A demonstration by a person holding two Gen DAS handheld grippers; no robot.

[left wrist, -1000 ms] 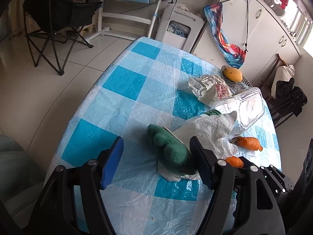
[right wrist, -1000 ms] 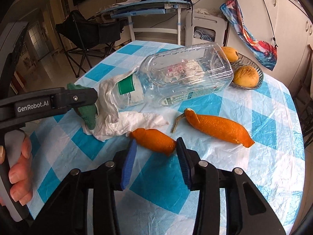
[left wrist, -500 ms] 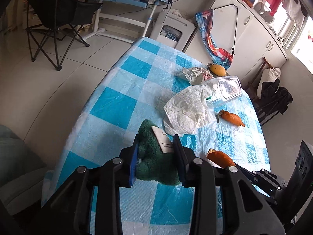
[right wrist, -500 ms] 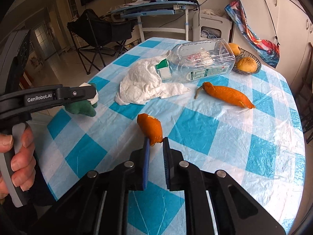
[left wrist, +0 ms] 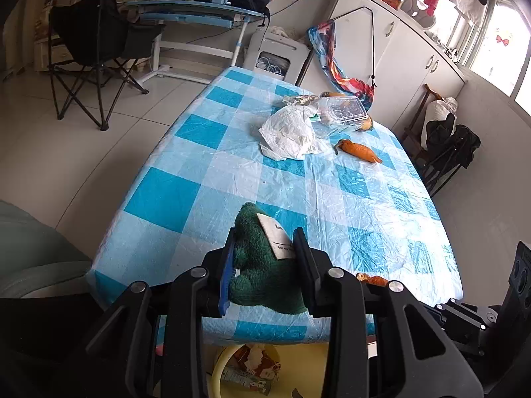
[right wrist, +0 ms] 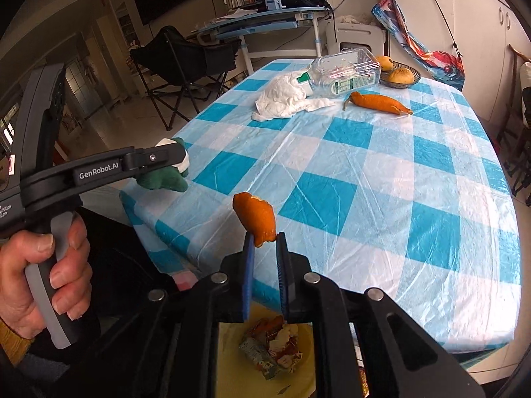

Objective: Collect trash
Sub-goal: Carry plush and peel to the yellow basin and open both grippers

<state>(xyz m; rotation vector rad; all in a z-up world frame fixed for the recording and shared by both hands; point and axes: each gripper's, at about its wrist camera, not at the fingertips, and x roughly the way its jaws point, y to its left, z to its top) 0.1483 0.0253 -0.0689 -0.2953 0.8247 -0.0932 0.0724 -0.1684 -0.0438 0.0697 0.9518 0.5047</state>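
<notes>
While fingers pinch | left gripper [left wrist: 264,265]: fuzzy green cloth [left wrist: 262,265], white tag | right gripper [right wrist: 265,258]: curled orange peel [right wrist: 255,217]

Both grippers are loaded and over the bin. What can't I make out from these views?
- Bin: both views, rim hidden by gripper frames.
- Tag text on green cloth: left view, too small.
- Peel in right gripper: left view, mostly hidden.
- Fruit basket: left view, behind bottle.

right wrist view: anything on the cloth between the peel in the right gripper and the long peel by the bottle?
Nothing. In the right wrist view, only bare checked tablecloth runs from the held orange peel in the right gripper to the long peel.
</notes>
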